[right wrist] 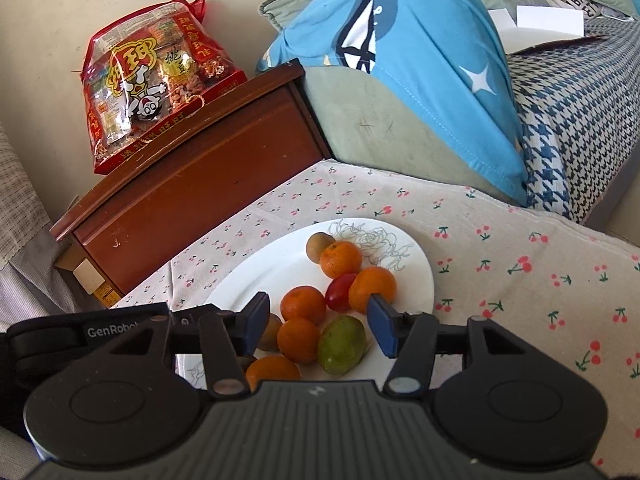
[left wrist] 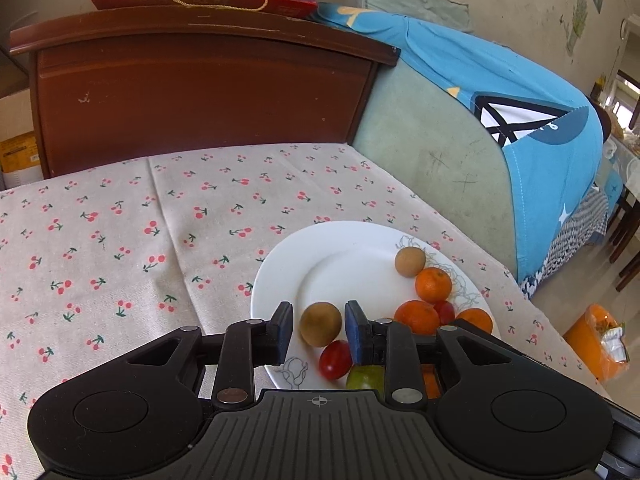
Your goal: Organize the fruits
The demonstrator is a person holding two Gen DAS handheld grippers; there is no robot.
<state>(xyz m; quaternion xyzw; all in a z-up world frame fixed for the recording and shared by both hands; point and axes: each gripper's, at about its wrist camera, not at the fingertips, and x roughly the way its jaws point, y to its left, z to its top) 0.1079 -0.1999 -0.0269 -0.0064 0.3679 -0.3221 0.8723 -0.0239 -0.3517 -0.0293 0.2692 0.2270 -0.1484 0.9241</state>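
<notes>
On the cherry-print tablecloth (left wrist: 120,240), near its edge toward the sofa: a white plate (left wrist: 288,264), the landmark for everything else. On the plate, toward its sofa-side rim with the line-drawn flower: a brown round fruit (left wrist: 409,262), touching an orange (left wrist: 433,284) just nearer the camera. Nearer still along that rim: a second orange (left wrist: 417,316), a cherry tomato (left wrist: 446,311) wedged behind it, a third orange (left wrist: 476,319) partly hidden by the gripper body. At the plate's near side: another brown round fruit (left wrist: 320,324), a red cherry tomato (left wrist: 335,359) touching its lower edge, a green mango (left wrist: 366,377) beside the tomato.

Above the plate's near rim: left gripper (left wrist: 318,330), jaws parted, blue pads either side of the nearer brown fruit, a clear gap on the left pad's side, the right pad close to it but not seen pressing; nothing gripped.

Also over the plate's near side, seen from the right wrist: right gripper (right wrist: 318,326), jaws parted wider, spanning an orange (right wrist: 298,340) and the green mango (right wrist: 342,345) below, neither pad touching fruit; nothing held. Beyond the pads on the plate (right wrist: 416,276): more oranges, a cherry tomato (right wrist: 340,292), the far brown fruit (right wrist: 318,246).

Beyond the plate: a brown wooden cabinet (left wrist: 200,92) with a red snack bag (right wrist: 152,92) on top, beside it a green sofa arm (left wrist: 432,148) draped in blue cloth (left wrist: 540,120).
</notes>
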